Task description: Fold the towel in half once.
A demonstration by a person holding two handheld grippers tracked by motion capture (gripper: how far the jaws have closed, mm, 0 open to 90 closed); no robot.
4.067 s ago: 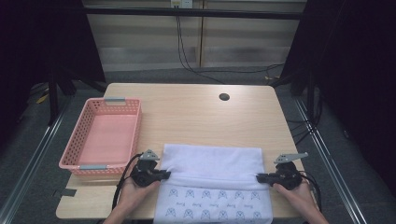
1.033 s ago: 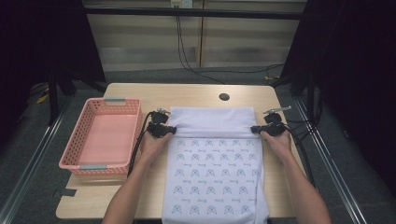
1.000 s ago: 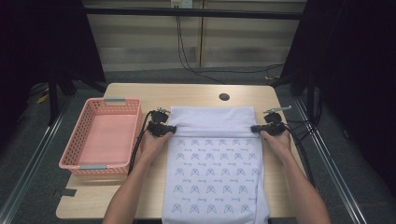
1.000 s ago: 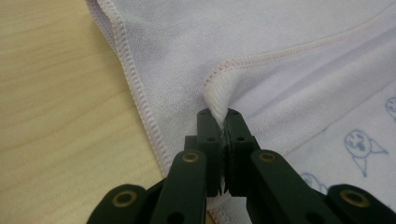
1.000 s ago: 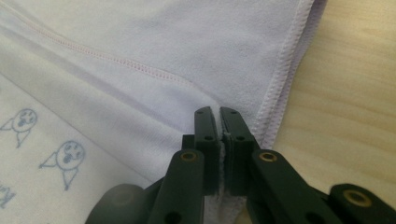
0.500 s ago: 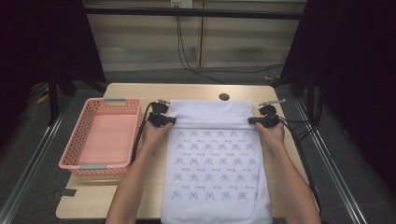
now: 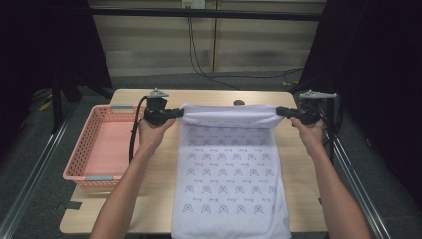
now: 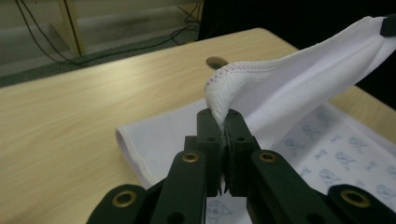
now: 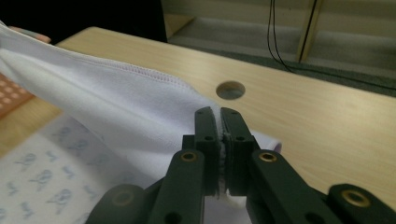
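While both the left gripper (image 7: 175, 112) and right gripper (image 7: 281, 111) pinch the white cloth (image 7: 230, 169) by its far corners across the frame's middle, uneven pulling could slip a hem from the fingers, dropping it crooked onto the table (image 7: 308, 199).

Soft white cloth, pale wood, matt black plastic.

Knitted white cloth (image 7: 226, 164) with a fine ribbed texture, matt, stitched along the hem in pale thread, printed with small faded blue motifs on the flat part. Light wood-grain counter (image 7: 149, 199), smooth with a faint sheen, pierced by a round dark hole (image 9: 230, 89). Matt black plastic left claw (image 8: 223, 122) and right claw (image 9: 219, 120), studded with small brass-coloured rivets, ridged along the inner gripping faces. Pink plastic basket (image 7: 79, 169), perforated lattice walls, slightly glossy, with grey tabs on the rim. Dull grey carpet-like floor (image 7: 30, 164) beside the counter.
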